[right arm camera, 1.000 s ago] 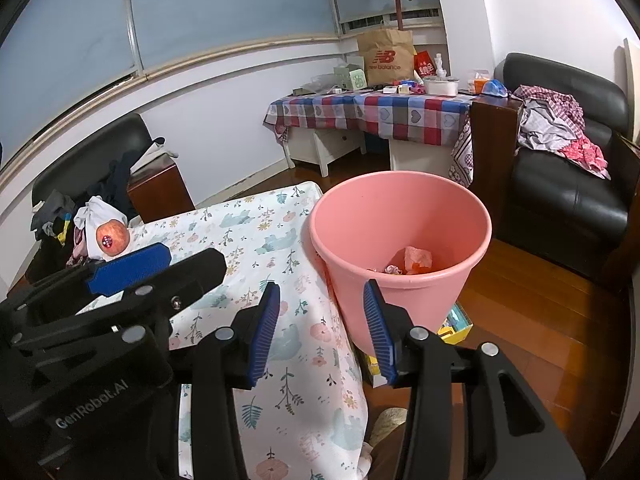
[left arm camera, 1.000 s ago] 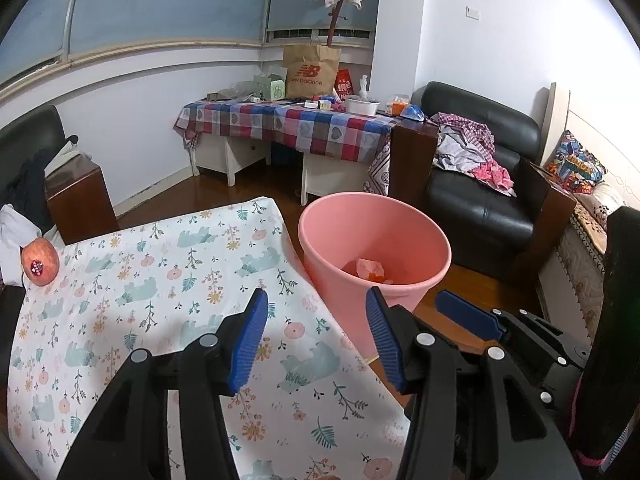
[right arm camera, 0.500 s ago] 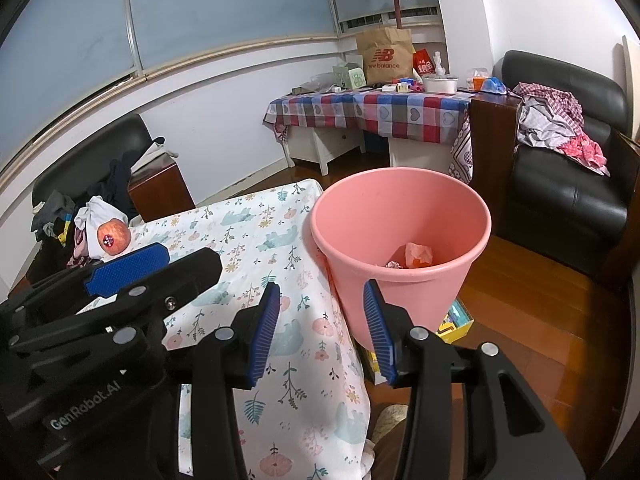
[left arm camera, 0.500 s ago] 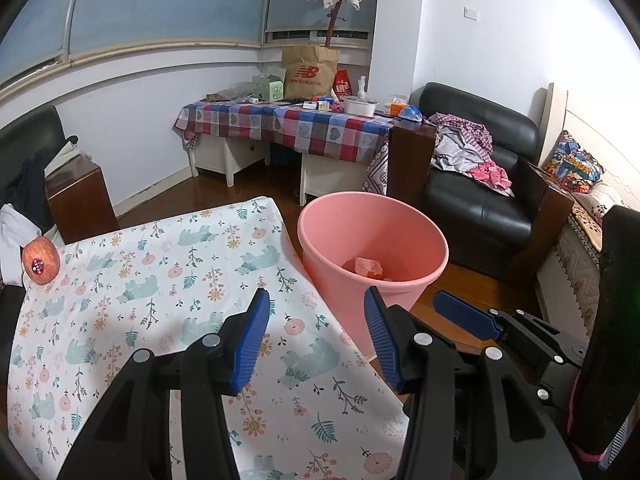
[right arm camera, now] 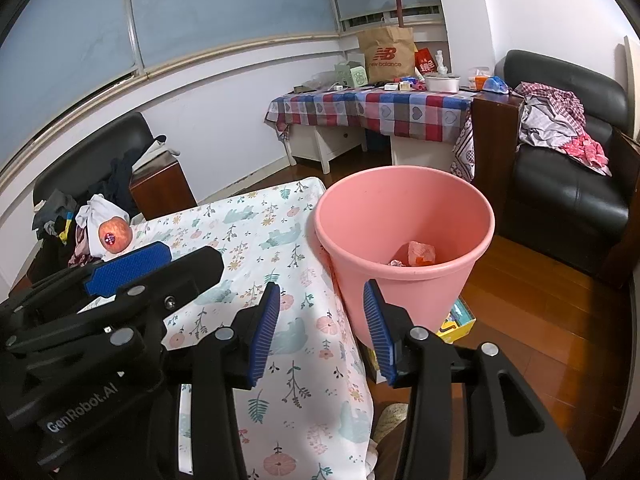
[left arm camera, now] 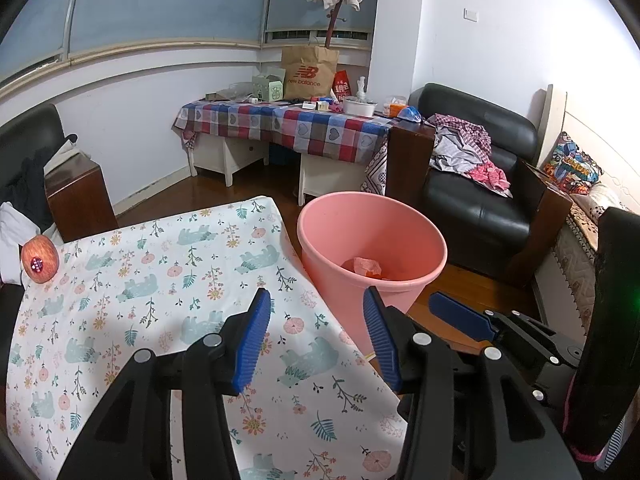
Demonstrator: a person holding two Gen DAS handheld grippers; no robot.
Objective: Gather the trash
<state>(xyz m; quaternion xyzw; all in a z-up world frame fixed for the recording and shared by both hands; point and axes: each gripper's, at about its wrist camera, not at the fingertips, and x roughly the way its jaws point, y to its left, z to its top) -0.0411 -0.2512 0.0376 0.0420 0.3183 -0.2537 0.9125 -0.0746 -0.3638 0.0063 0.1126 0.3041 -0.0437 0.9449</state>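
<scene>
A pink bin (left arm camera: 372, 216) stands on the floor against the right edge of the table with the floral cloth (left arm camera: 160, 272). Crumpled pink and orange trash (left arm camera: 366, 266) lies at its bottom. My left gripper (left arm camera: 317, 292) hovers open over the table's right edge, nothing between its blue pads. In the right wrist view the bin (right arm camera: 400, 200) and the trash (right arm camera: 420, 252) show again. My right gripper (right arm camera: 321, 286) is open and empty in front of the bin. The left gripper's fingers (right arm camera: 128, 264) sit at its left.
A red apple (left arm camera: 39, 258) with a sticker rests at the table's far left corner. A black sofa (left arm camera: 480, 208) with clothes lies behind the bin, and a checked-cloth table (left arm camera: 288, 124) with clutter stands farther back. A yellow box (right arm camera: 460, 320) lies on the wooden floor under the bin's side.
The left gripper's pads have drawn slightly closer together. Both hands and the bin stay where they were.
</scene>
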